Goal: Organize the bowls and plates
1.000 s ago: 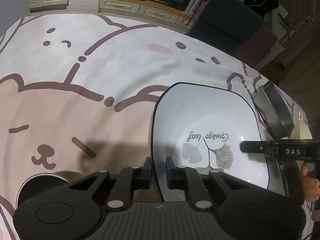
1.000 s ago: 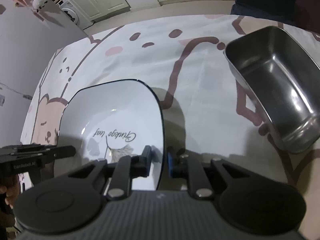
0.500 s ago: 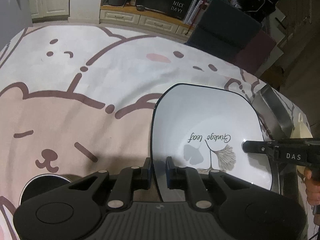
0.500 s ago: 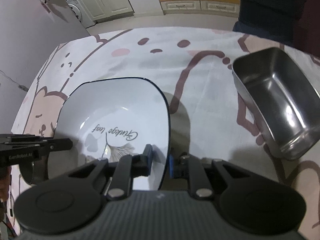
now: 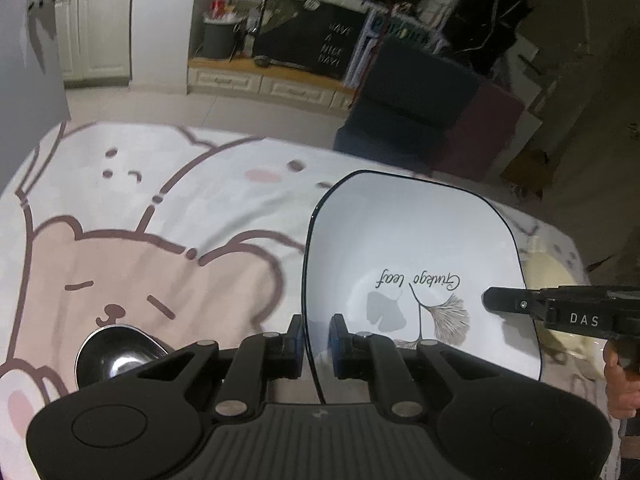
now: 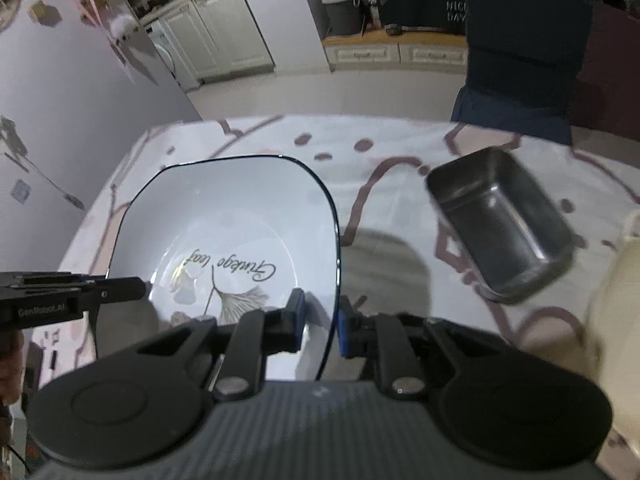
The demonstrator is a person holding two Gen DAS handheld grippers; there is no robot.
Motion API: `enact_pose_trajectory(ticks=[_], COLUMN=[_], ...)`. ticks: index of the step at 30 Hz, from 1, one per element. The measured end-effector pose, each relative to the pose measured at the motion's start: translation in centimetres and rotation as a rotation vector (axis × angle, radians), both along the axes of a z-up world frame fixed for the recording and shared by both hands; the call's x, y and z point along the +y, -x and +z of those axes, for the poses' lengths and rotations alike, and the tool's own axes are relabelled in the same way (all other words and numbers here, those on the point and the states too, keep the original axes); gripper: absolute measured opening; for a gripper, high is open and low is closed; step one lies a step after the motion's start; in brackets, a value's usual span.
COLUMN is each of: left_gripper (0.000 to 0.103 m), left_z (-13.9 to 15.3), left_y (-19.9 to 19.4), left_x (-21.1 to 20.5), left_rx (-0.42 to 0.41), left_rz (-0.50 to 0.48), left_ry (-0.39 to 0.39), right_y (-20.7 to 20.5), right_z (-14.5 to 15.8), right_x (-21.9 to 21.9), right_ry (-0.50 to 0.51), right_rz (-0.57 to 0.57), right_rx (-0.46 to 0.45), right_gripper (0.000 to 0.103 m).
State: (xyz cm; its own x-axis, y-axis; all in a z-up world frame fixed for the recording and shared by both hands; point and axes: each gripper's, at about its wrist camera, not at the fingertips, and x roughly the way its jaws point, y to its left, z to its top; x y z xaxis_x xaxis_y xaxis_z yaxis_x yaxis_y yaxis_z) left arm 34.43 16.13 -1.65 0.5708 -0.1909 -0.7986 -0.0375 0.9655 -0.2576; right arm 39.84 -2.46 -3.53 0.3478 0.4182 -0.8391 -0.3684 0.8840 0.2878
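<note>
A: What has changed since a second ago?

B: Both grippers have come up with the white plate (image 5: 412, 256) held between them. More of the room beyond the table now shows, and the bear-print tablecloth (image 5: 160, 208) sits lower and looks smaller in both views. The plate's shadow on the cloth has spread wider.

A: Take the left wrist view first.

B: The left gripper (image 5: 316, 340) is clamped on the plate's left rim, one finger under the edge and one over it. The plate is square with rounded corners and a thin dark rim, printed with a ginkgo leaf and script. It is up off the cloth. Across it, the right gripper (image 5: 492, 300) reaches in from the right edge and bites the opposite rim, with part of a hand (image 5: 620, 384) behind it. A round steel bowl (image 5: 116, 352) rests on the cloth at lower left, just beside the left gripper's body. A cream-coloured dish (image 5: 548, 268) peeks out behind the plate's right edge.

A: And the right wrist view?

B: There the right gripper (image 6: 320, 320) grasps the plate's (image 6: 224, 216) right rim, the dark edge running between its blue pads. The left gripper (image 6: 136, 286) comes in from the left edge, pinching the far rim. The plate hangs above the tablecloth (image 6: 400, 148), with its shadow just to the right. A rectangular steel pan (image 6: 500, 232) stands on the cloth well to the right, apart from the plate, and the cream-coloured dish (image 6: 616, 300) fills the right edge, blurred.
</note>
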Motion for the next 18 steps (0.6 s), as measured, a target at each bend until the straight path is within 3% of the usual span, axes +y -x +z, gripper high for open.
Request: enact_pose_trajectory(ticks=[5, 9, 13, 18], left_gripper=[0.014, 0.014, 0.013, 0.013], left_z=[2.6, 2.6, 0.7, -2.5], left_y=[3.3, 6.3, 9.1, 12.3], left_x=[-3.3, -5.3, -6.2, -6.0], left_rx=[-0.032, -0.027, 0.001, 0.057], left_rz=[-0.033, -0.059, -0.076, -0.098], left_ry=[-0.012, -0.008, 0.010, 0.034], right_y=[3.6, 6.8, 10.0, 13.4], right_z=[3.8, 4.9, 4.1, 1.0], right_x=[-3.4, -6.0, -7.5, -8.7], right_ry=[-0.012, -0.019, -0.011, -0.018], right_rz=[-0.027, -0.064, -0.081, -0.095], right_rx=[-0.054, -0.068, -0.055, 0.006], right_gripper=[0.019, 0.019, 0.019, 0.019])
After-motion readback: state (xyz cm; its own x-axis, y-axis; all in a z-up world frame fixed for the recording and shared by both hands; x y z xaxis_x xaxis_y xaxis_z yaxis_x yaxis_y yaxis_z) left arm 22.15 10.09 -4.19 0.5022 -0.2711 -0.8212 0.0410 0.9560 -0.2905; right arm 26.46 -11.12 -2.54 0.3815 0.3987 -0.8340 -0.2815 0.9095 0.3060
